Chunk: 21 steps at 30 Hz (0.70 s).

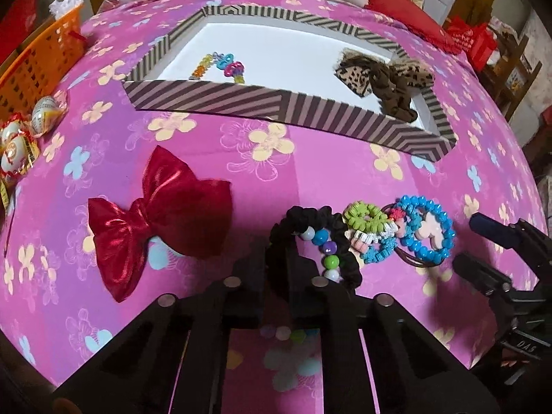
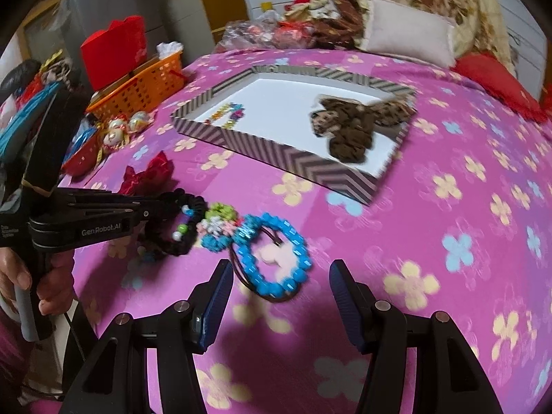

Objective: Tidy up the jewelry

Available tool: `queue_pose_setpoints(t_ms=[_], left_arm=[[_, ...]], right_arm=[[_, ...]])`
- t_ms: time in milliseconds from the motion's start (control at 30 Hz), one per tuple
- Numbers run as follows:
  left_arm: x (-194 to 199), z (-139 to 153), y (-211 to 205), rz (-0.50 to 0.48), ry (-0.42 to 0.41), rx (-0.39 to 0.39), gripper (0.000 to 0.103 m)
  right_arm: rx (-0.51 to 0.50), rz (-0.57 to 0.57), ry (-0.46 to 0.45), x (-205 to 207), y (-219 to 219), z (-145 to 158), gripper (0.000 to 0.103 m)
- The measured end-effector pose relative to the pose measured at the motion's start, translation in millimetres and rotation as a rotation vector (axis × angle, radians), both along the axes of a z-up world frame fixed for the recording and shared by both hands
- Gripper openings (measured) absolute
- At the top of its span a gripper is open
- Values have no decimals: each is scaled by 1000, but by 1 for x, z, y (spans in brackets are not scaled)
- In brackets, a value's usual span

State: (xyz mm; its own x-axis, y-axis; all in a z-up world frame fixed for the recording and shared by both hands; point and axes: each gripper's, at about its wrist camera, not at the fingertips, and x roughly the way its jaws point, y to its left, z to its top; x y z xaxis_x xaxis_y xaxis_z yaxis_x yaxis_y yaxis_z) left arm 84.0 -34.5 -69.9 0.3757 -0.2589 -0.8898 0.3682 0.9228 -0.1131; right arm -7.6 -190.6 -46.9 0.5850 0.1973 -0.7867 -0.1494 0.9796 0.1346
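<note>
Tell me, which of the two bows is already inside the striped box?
The leopard-print bow lies inside the striped box, at its right end. The shiny red bow sits outside on the pink flowered cover.

a box is set on the bed, toward its far side. inside the box, a beaded bracelet is laid at the left and a bow at the right, against the right wall. before the box, a second bow is laid on the bed at the left. to its right, a scrunchie is found, with a bead string across it. a cluster of small hair ties is placed just right of the scrunchie, touching a beaded ring further right. a basket is set at the bed's left edge, with wrapped sweets before it. pillows are piled behind the box.
</note>
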Motion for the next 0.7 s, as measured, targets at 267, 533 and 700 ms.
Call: queue_pose_setpoints(t_ms=[267,533,700], left_arm=[[3,5,8,36,-8,-5,8],[6,4,11,51,2,-8,8],[5,5,11,58,3,-20,8]], right_arm=[[-62,140,-19,28,37,-1,45],[-140,227,1,44,59,-15,20],[-114,219,0,43,55,-17,17]])
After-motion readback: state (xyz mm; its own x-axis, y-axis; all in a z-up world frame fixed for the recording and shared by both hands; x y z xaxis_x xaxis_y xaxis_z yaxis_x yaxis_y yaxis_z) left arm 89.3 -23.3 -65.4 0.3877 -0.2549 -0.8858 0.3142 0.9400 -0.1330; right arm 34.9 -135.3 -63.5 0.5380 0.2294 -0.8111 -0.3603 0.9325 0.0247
